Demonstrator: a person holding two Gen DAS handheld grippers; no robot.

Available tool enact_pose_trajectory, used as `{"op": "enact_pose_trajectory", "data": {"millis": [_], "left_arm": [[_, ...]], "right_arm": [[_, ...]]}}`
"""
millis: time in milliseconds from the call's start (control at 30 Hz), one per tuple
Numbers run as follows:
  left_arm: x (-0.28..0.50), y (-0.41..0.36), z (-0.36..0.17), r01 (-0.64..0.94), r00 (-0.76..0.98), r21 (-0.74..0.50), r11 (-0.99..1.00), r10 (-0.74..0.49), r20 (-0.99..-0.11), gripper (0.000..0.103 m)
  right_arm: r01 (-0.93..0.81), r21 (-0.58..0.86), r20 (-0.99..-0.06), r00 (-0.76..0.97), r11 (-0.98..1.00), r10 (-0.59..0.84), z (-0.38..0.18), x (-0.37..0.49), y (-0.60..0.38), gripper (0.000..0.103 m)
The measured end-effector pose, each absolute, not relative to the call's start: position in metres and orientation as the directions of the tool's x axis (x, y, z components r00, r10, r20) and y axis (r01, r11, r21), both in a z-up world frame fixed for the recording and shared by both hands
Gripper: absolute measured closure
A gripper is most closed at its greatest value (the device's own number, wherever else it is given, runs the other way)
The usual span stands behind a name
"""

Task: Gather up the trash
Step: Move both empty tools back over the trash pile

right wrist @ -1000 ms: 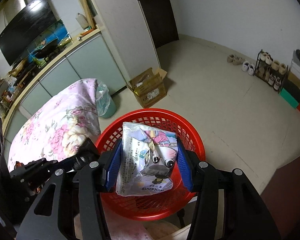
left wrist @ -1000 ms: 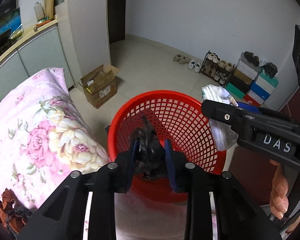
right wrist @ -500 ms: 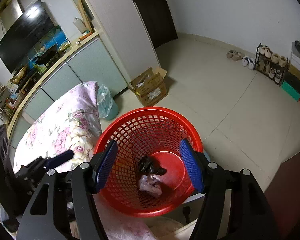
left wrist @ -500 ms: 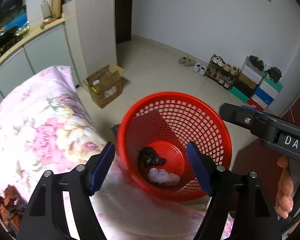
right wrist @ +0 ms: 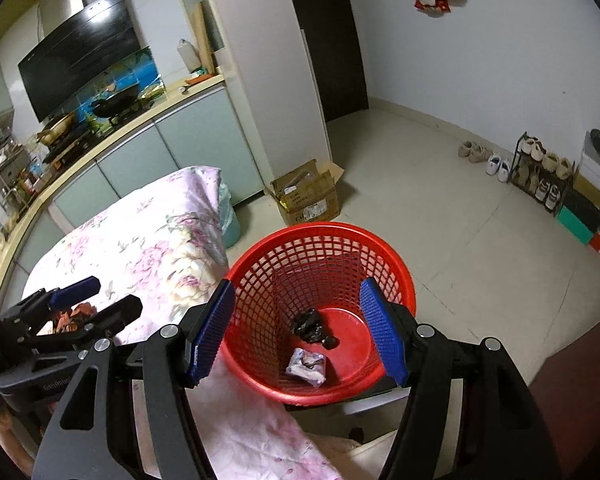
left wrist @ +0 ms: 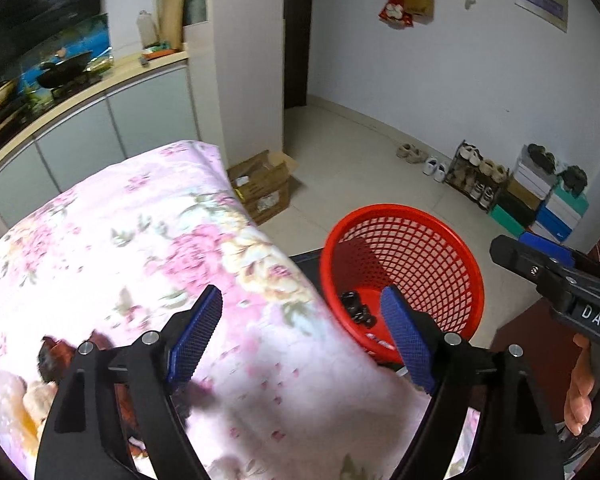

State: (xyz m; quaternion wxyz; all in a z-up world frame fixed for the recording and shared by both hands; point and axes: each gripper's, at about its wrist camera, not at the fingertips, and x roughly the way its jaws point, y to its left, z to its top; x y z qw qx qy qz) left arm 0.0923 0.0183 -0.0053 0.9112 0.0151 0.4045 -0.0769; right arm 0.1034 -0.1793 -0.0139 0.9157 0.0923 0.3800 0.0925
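Note:
A red mesh basket stands on the floor beside the floral-covered table; it also shows in the left wrist view. Inside lie a black crumpled wrapper and a snack packet. My right gripper is open and empty above the basket. My left gripper is open and empty over the pink floral cloth, left of the basket. Red-brown and dark scraps lie on the cloth by the left finger. The left gripper also shows in the right wrist view.
A cardboard box sits on the tiled floor past the basket. A shoe rack and stacked shoe boxes line the right wall. A kitchen counter with cabinets runs behind the table. A blue-green bin stands by the table's end.
Both grippers opened and dropped the black wrapper and the snack packet into the basket. The left gripper then swung left over the floral cloth. The right gripper rose a little.

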Motion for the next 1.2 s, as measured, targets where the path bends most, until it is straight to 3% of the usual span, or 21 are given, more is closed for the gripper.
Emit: {"op": "enact_pose_trajectory", "data": {"millis": [467, 700, 1200], "left_arm": [[0.044, 0.062, 0.001, 0.081, 0.681, -0.040, 0.996, -0.084, -0.727, 0.024], [0.016, 0.114, 0.014, 0.006, 0.700, -0.036, 0.999, -0.030, -0.713, 0.024], [-0.047, 0.222, 0.016, -0.177, 0.684, -0.036, 0.984, 0.096, -0.723, 0.024]], "right_arm": [[-0.203, 0.205, -0.669, 0.685, 0.957, 0.288, -0.007, 0.062, -0.131, 0.039], [-0.256, 0.203, -0.660, 0.677, 0.945, 0.325, -0.001, 0.045, -0.102, 0.034], [-0.359, 0.198, -0.687, 0.613, 0.912, 0.390, -0.011, 0.032, -0.044, 0.034]]}}
